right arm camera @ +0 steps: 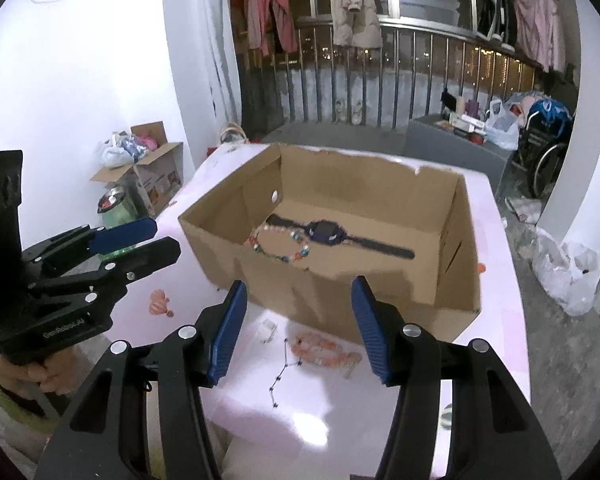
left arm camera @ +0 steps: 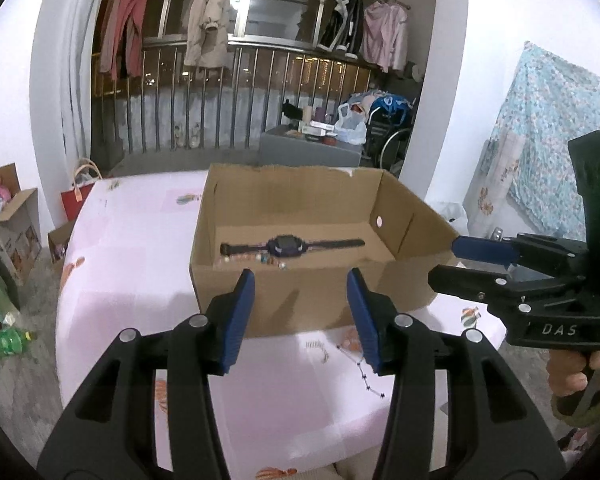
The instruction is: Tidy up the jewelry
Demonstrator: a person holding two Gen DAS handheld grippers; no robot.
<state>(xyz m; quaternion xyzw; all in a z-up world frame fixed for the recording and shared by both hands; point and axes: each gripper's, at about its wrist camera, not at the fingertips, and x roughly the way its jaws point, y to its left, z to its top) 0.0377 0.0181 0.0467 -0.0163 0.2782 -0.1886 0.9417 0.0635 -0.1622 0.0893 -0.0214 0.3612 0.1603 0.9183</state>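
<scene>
- Two pieces, watch (right arm camera: 327, 233) and beaded bracelet (right arm camera: 278, 246), already lie inside the cardboard box (right arm camera: 340, 300).
- Left gripper (left arm camera: 302, 316) and right gripper (right arm camera: 300, 328), both spread apart and empty, hang before the box, likely over the chain necklace (right arm camera: 285, 366) awaiting pickup.

Black left gripper (left arm camera: 300, 292), right gripper (right arm camera: 298, 300): blue ribbed jaws, silver screws.

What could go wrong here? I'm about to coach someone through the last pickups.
The thin beaded chain lies flat on the pink cloth, so the open right gripper may pinch fabric with it or miss. The small clear piece nearby is easy to overlook. The cardboard box wall could catch a dangling chain.
</scene>
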